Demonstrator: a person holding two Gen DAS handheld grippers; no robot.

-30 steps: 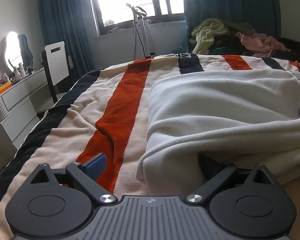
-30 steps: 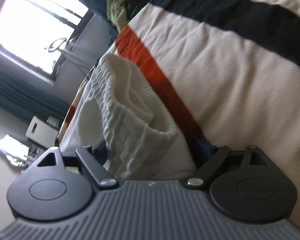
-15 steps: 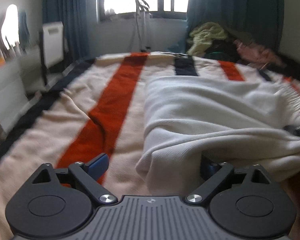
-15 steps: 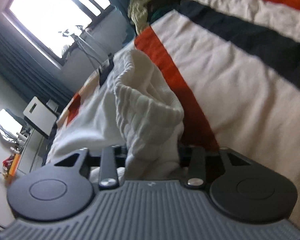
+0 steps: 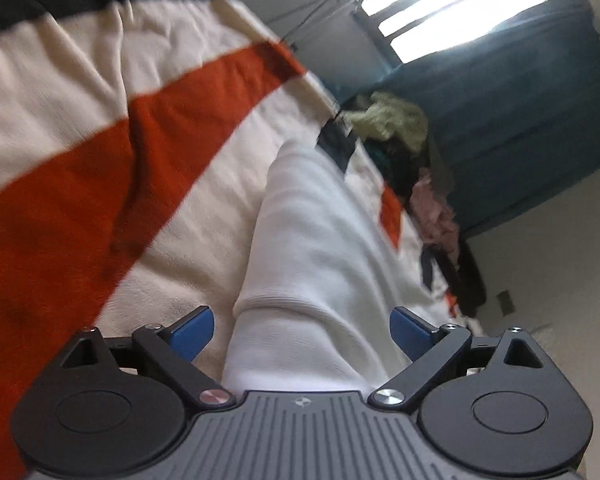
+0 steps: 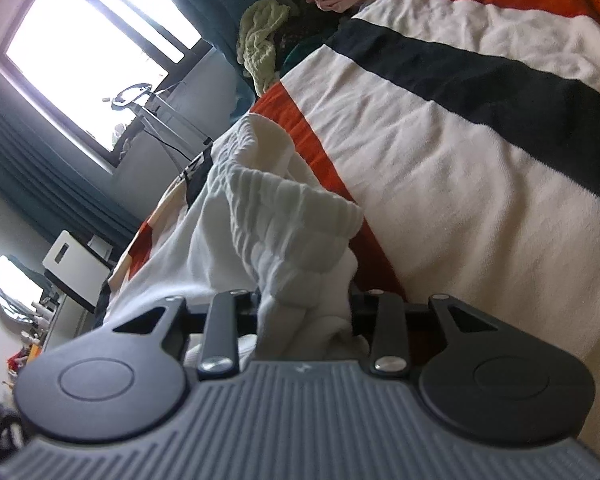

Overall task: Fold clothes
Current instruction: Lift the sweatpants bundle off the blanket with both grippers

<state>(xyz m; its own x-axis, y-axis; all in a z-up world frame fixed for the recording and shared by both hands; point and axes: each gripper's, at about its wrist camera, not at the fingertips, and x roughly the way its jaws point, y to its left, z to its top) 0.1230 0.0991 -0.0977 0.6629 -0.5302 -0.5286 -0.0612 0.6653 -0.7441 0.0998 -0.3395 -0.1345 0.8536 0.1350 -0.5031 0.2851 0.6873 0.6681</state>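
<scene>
White garment [image 5: 308,248] lies on the bed, over the striped blanket [image 5: 100,168], running lengthwise toward the far edge by the window. Looks like a sweatshirt or jumper; ribbed band [image 6: 284,216] visible in the right wrist view.

Left gripper [image 5: 302,334]: blue fingers [image 5: 192,330] spread wide, one on each side of a rounded roll of the white cloth. Cloth sits between them but the pads are clear of it. Released, not pinching.

Right gripper [image 6: 304,312]: fingers drawn in on a bunch of the ribbed band, cloth puckered and lifted off the blanket where it is held. Fingertips buried in fabric; grasp judged firm from the gathered folds.

Progress, as a judgement: garment is doubled over itself in places, with a rolled edge near the left gripper and a raised hem at the right. Not yet a flat, squared bundle. Mid-fold seems likeliest: one end held, the other end free. Smoothing and at least one more fold appear to be left.

Pile of other clothes [image 6: 268,40] heaped at the far corner of the bed, unsorted; whether they belong to the job I cannot tell.
</scene>
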